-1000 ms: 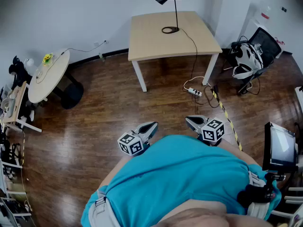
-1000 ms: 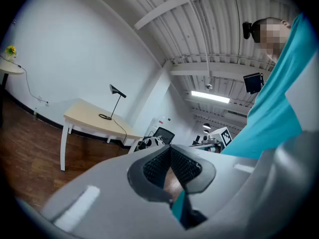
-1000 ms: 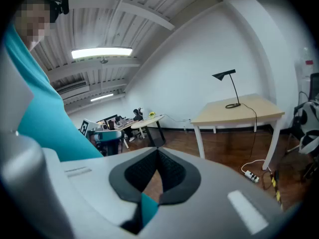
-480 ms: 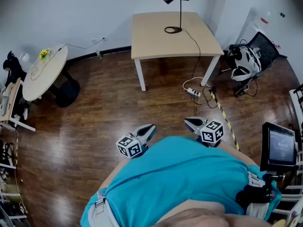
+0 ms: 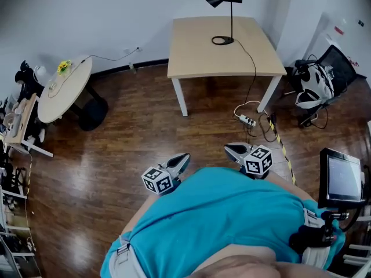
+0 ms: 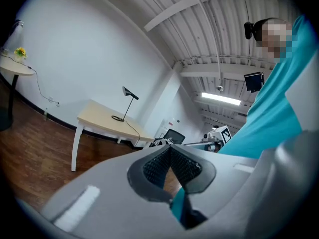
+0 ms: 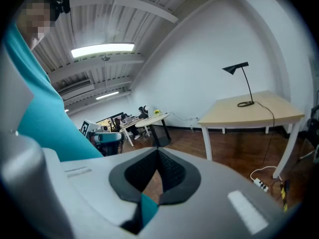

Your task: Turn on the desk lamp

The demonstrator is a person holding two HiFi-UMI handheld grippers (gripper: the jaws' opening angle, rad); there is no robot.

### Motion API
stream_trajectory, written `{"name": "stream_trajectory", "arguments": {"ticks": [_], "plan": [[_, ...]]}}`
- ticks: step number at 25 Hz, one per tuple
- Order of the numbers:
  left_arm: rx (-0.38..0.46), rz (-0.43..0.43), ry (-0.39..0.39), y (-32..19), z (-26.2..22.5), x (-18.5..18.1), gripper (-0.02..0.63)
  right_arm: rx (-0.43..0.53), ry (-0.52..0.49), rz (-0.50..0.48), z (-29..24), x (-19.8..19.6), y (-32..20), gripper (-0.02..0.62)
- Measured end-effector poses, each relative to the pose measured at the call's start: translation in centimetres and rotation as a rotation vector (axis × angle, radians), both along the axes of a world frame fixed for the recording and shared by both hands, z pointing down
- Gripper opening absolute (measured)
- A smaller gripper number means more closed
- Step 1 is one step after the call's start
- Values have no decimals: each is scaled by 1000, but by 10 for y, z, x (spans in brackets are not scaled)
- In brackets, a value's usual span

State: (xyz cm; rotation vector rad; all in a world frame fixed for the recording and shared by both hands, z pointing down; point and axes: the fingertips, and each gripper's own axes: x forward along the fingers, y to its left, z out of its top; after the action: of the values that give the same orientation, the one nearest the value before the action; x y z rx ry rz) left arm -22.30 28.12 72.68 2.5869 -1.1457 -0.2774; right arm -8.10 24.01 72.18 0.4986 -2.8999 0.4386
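The black desk lamp [image 5: 223, 16] stands unlit at the far side of a beige square table [image 5: 197, 54], its ring base [image 5: 222, 40] trailing a cord over the right edge. Both grippers are held close to the person's teal-shirted torso, far from the table. My left gripper [image 5: 181, 160] and my right gripper [image 5: 231, 150] are both shut with nothing in them. The left gripper view shows the lamp [image 6: 128, 101] beyond the touching jaw tips of that gripper [image 6: 171, 147]. In the right gripper view the lamp [image 7: 241, 83] stands at the right, past the closed gripper [image 7: 158, 151].
Wooden floor lies between me and the table. A power strip [image 5: 248, 120] and cords lie by the table's right leg, with striped tape [image 5: 281, 149] on the floor. A round white table [image 5: 64, 91] stands left, a chair [image 5: 316, 86] right, a monitor [image 5: 343, 178] near right.
The head view has shifted, so the table and lamp sit further right and lower in the frame. Both grippers stay shut at the torso.
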Motion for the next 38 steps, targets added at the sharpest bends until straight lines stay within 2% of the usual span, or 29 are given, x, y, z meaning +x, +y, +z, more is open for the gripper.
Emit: {"name": "stream_trajectory", "arguments": {"ticks": [5,12,14,16,21,23,28,31,33,35,38], "plan": [[26,-47,-65,-60,4,64,0,36,-33,-59,4,57,-71,2],[-30,-30,-81,-152,12,145,0,-25,-60,-76,22,128,-170,2],[-46,-18,-88,-181,18,161,0,-39,-64,-77,29,142,-200,2],[-58,-16,-80,-211,14,163,0,-56,-71,-70,29,144,-228,2],[-77,33,-97,-260,12,156,0,-57,-63,-47,27,130,-270,2],[-72,40,-77,-280,13,142,0,-64,-48,-25,29,121,-287,2],[-19,87,-23,-344,-9,84,0,-1,-15,50,1,76,-336,2],[2,143,-34,-368,-33,35,0,17,-31,94,-29,33,-354,2],[-6,167,-45,-376,-38,6,0,9,-36,120,-36,6,-362,2],[-38,182,-24,-397,-34,-16,0,-18,-34,151,-36,-13,-379,2],[-69,232,-8,-443,-32,-33,0,-8,-6,145,-45,-41,-415,2]]}}
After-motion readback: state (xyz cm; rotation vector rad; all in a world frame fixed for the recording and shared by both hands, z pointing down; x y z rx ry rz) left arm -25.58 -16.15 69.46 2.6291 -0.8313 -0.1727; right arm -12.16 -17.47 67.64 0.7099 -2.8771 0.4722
